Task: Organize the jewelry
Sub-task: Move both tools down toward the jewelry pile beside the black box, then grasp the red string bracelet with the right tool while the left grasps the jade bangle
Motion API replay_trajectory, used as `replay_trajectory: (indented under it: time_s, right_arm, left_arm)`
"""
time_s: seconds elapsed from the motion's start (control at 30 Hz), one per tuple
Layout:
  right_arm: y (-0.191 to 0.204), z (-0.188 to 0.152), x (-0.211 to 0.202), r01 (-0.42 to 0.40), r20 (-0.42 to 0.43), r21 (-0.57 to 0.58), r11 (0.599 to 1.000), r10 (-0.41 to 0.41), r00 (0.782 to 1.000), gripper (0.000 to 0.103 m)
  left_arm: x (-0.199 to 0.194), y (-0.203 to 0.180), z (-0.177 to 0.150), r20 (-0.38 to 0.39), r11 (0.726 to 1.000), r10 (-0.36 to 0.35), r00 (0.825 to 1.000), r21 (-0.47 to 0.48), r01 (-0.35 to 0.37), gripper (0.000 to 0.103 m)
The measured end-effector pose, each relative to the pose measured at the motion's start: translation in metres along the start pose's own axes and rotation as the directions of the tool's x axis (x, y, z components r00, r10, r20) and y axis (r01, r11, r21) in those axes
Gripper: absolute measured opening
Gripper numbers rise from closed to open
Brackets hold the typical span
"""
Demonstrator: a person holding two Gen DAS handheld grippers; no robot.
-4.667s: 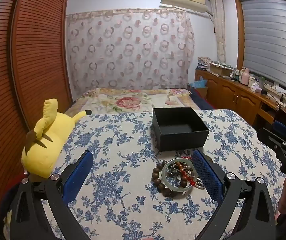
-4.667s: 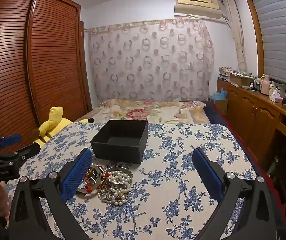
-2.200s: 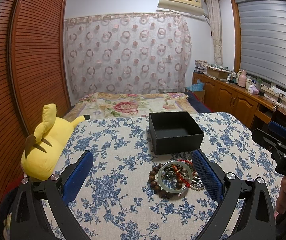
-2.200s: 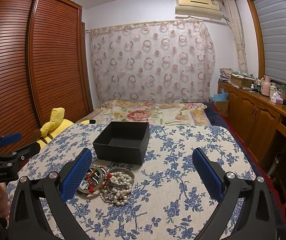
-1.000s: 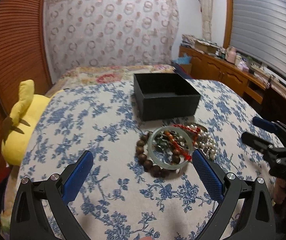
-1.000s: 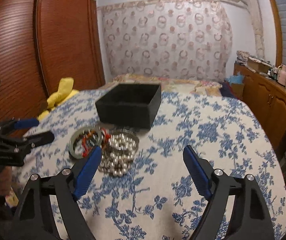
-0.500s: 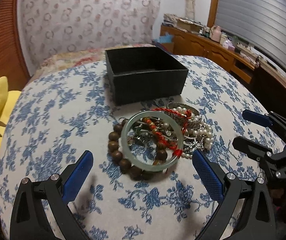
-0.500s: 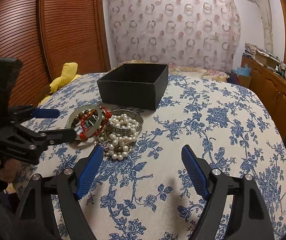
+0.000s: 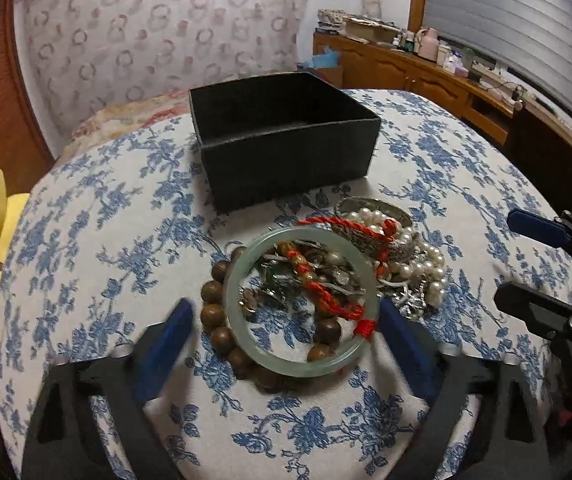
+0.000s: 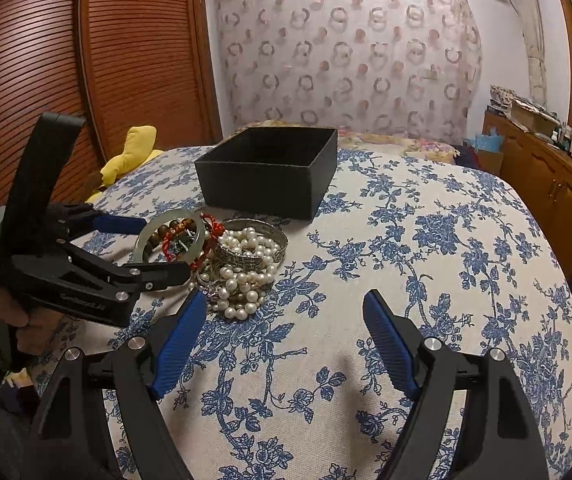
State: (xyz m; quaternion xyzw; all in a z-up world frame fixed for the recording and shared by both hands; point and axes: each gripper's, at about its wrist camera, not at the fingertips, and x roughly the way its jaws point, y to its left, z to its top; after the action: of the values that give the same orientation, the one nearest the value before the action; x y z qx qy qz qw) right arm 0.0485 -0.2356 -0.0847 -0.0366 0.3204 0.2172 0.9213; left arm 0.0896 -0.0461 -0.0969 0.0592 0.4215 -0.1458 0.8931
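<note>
At the bottom of the left wrist view, the left gripper (image 9: 282, 328) has dropped closer and its jaws have just been closing around the jade bangle (image 9: 301, 301), pads not yet pressing; a pickup seems imminent. The right gripper (image 10: 286, 344) hangs wide, empty. Beyond, the black box (image 9: 282, 140) waits empty.

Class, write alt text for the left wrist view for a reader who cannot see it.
The left hand-held gripper, jaws just narrowing, straddles a pale green bangle atop tangled beads and pearls. An empty black box sits behind on the blue floral cloth.
</note>
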Motion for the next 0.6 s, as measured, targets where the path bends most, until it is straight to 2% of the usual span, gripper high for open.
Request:
replay_trajectory:
  time_s: [0.03,0.3,0.5,0.6]
  right_arm:
    - [0.000,0.000,0.000,0.001,0.000,-0.001,1.000,-0.001,1.000,0.083]
    - [0.002,0.003,0.006,-0.020,-0.028,-0.024,1.000,0.020,0.999,0.081]
    - [0.011,0.017,0.011,-0.060,-0.037,-0.063,0.996,0.058,0.998,0.058]
    - [0.015,0.026,0.018,-0.080,-0.049,-0.088,0.993,0.076,0.996,0.051]
  left_arm:
    - [-0.003,0.001,-0.001,0.013,1.000,-0.008,1.000,-0.005,0.008,0.068]
    - [-0.028,0.008,-0.007,0.081,0.998,-0.009,0.997,-0.053,0.013,0.068]
    - [-0.040,0.012,-0.013,0.108,0.997,-0.001,0.994,-0.081,0.010,0.068]
    - [-0.044,0.016,-0.015,0.118,0.995,-0.005,0.993,-0.094,0.016,0.068]
